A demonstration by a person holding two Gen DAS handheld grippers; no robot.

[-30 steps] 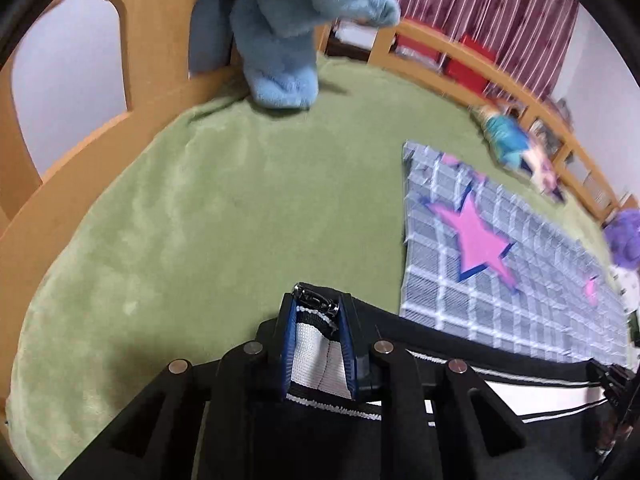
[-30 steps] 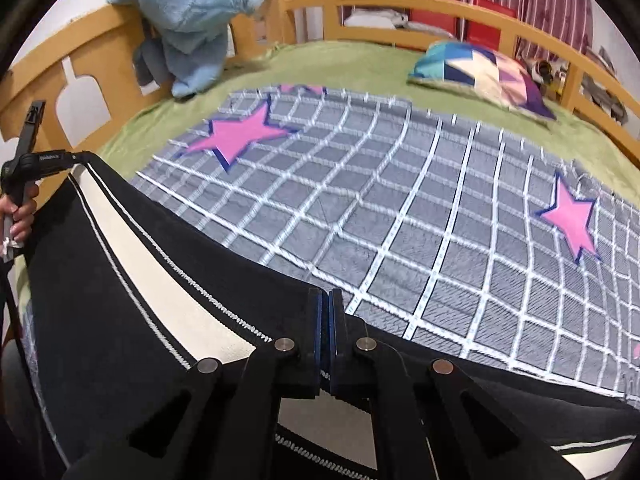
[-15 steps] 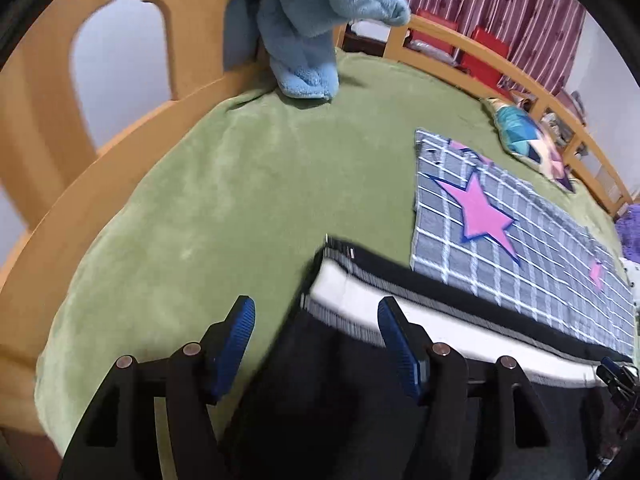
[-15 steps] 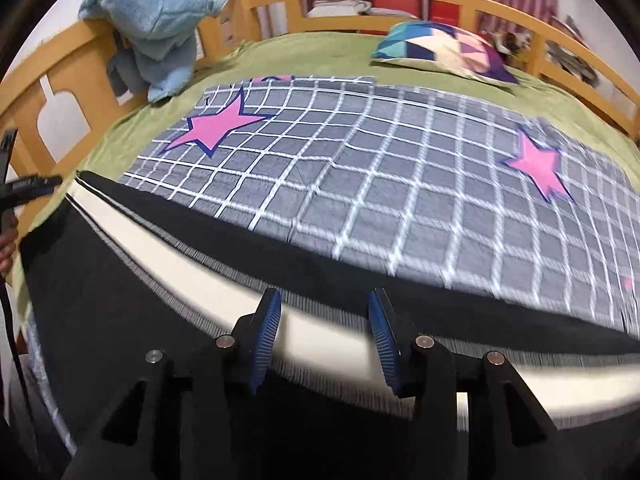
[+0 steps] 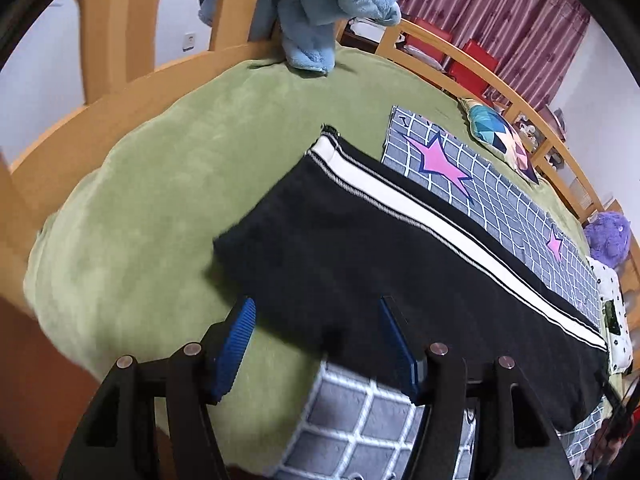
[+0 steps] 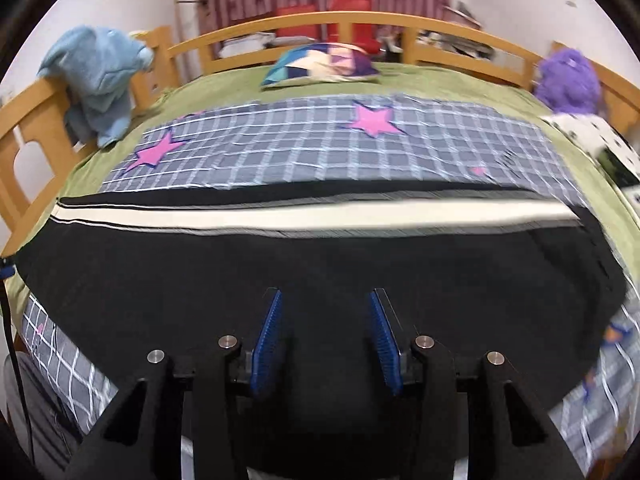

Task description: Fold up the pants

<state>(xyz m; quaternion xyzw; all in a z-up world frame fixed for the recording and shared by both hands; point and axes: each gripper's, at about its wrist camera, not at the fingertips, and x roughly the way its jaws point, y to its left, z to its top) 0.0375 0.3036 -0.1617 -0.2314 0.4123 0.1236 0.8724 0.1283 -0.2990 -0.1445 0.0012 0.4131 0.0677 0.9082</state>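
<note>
Pants (image 5: 400,264) lie flat lengthwise across the bed (image 5: 160,184) (partly over the checked blanket (image 6: 320,140)), left gripper (image 5: 316,340) and right gripper (image 6: 326,336) both spread, holding nothing; regrasp each end squarely, keeping edges aligned for the next fold.

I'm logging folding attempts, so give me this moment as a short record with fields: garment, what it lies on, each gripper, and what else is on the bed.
garment: black pants with a white side stripe, spread flat
lies on: grey checked blanket with pink stars, over a green bed cover
left gripper: open, holding nothing, at the pants' near edge
right gripper: open, holding nothing, over the black cloth
also on bed: blue plush, purple plush, patterned pillow
</note>
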